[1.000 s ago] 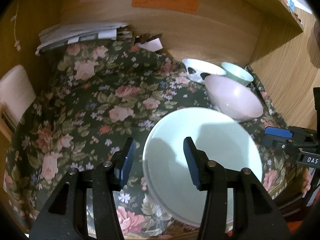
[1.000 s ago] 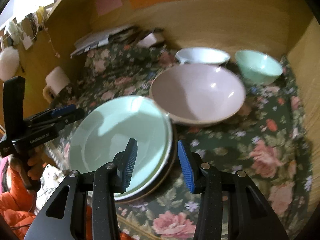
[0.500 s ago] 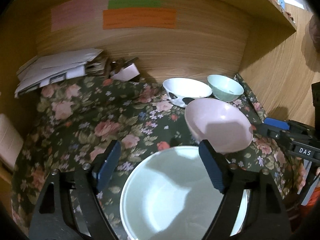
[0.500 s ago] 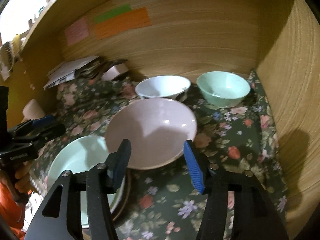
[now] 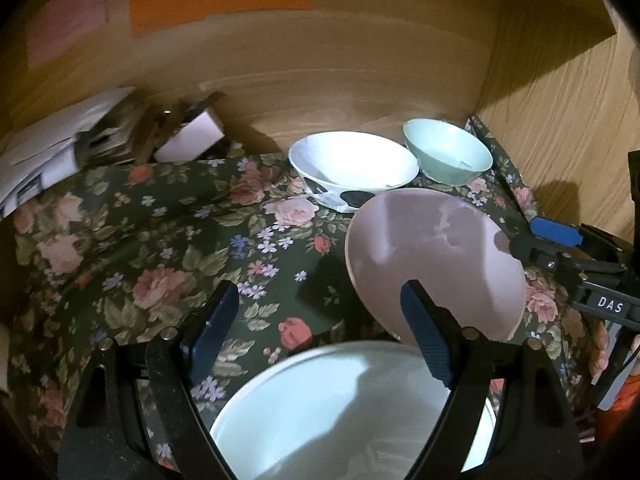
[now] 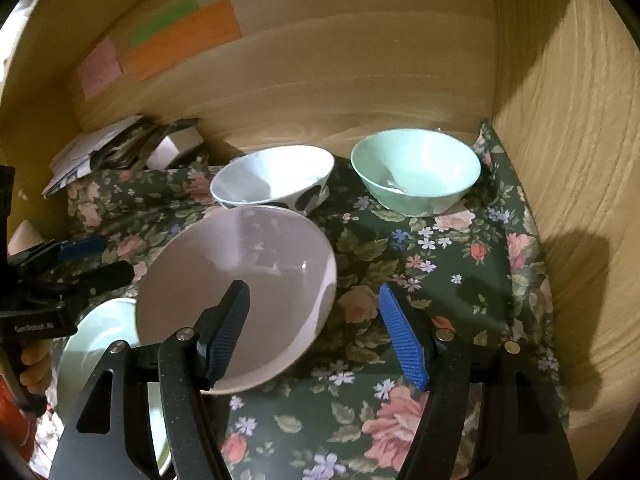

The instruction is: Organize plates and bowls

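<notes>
A pale green plate (image 5: 340, 412) lies on the floral cloth at the front, just below my left gripper (image 5: 320, 332). Its jaws are opening, with only cloth and the plate's far rim between them. Tilted behind the plate sits a pink bowl (image 6: 240, 272). My right gripper (image 6: 316, 332) straddles the bowl's right rim, jaws opening, one finger over the inside, and the pads do not press on it. At the back stand a white bowl with black spots (image 6: 272, 176) and a mint bowl (image 6: 416, 168).
Wooden walls close off the back and the right side (image 6: 560, 160). Papers and a small box (image 5: 188, 140) are piled at the back left. The floral cloth (image 5: 160, 248) covers the shelf. A hand (image 6: 36, 364) holds the left gripper's handle at the left edge.
Both grippers moved in toward the back wall and their jaws widened. The left one came off the plate's rim. The right one went from the plate to the pink bowl.
</notes>
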`<state>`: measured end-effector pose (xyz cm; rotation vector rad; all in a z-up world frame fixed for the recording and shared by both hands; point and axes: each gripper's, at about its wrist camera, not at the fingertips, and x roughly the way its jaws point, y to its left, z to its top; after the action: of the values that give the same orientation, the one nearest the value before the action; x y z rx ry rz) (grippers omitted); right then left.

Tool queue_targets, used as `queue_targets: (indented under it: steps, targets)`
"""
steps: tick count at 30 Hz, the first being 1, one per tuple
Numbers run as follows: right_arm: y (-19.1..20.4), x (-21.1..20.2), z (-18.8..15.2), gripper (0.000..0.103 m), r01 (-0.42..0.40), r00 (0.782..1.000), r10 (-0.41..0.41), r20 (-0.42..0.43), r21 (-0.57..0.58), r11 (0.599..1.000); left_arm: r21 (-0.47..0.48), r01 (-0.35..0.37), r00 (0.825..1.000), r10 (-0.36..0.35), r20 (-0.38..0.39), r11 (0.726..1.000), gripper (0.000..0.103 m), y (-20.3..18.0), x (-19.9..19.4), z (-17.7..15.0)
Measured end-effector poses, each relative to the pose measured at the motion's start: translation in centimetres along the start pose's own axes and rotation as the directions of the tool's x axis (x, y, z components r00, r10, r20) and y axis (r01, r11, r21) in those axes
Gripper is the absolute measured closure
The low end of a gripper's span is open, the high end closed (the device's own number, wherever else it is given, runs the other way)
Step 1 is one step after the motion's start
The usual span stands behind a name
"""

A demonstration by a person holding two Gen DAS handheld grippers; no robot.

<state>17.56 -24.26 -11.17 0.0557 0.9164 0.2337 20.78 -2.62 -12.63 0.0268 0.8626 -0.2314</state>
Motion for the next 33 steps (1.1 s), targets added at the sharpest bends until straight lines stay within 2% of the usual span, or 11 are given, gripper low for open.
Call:
queue_targets:
  steps: [7, 10, 12, 15, 22, 26, 27, 33]
  targets:
    - [-0.2, 2.4, -0.2, 0.039, -0.018, 0.999, 0.018, -0.051, 0.002, 1.000, 0.032, 0.019, 0.999, -0.018, -0.045, 0.999, 0.020, -0.6, 2.5, 0.9]
    - [-0.2, 3.0, -0.4, 0.039, -0.022, 0.997, 0.022, -0.071, -0.003, 1.000, 0.045, 0.036, 0.997, -0.033, -0.068, 0.998, 0.030, -1.0, 3.4, 1.0]
    - [-0.3, 3.2, -0.6, 0.039, -0.030, 0.996, 0.030, -0.083, 0.002, 1.000, 0.053, 0.050, 0.995, -0.045, -0.090, 0.997, 0.042, -1.3, 4.1, 1.0]
    - [-0.4, 3.5, -0.8, 0.047, -0.048, 0.994, 0.049, -0.101, 0.009, 0.999, 0.054, 0.068, 0.991, -0.062, -0.120, 0.996, 0.056, -1.6, 5.0, 1.0]
    - [-0.2, 4.3, -1.4, 0.062, -0.091, 0.986, 0.092, -0.142, 0.016, 0.996, 0.051, 0.109, 0.982, -0.100, -0.158, 0.993, 0.066, -2.2, 6.1, 0.8]
    - [0.1, 4.6, -1.5, 0.063, -0.113, 0.983, 0.115, -0.142, 0.019, 0.993, 0.063, 0.136, 0.976, -0.123, -0.178, 0.989, 0.075, -2.7, 6.6, 0.5]
    - [0.3, 4.6, -1.6, 0.067, -0.118, 0.983, 0.119, -0.142, 0.014, 0.993, 0.069, 0.138, 0.976, -0.123, -0.179, 0.988, 0.075, -2.9, 6.6, 0.4]
    - [0.5, 4.5, -1.5, 0.068, -0.093, 0.986, 0.094, -0.134, 0.015, 0.996, 0.080, 0.124, 0.980, -0.109, -0.169, 0.989, 0.076, -3.2, 6.4, 0.4]
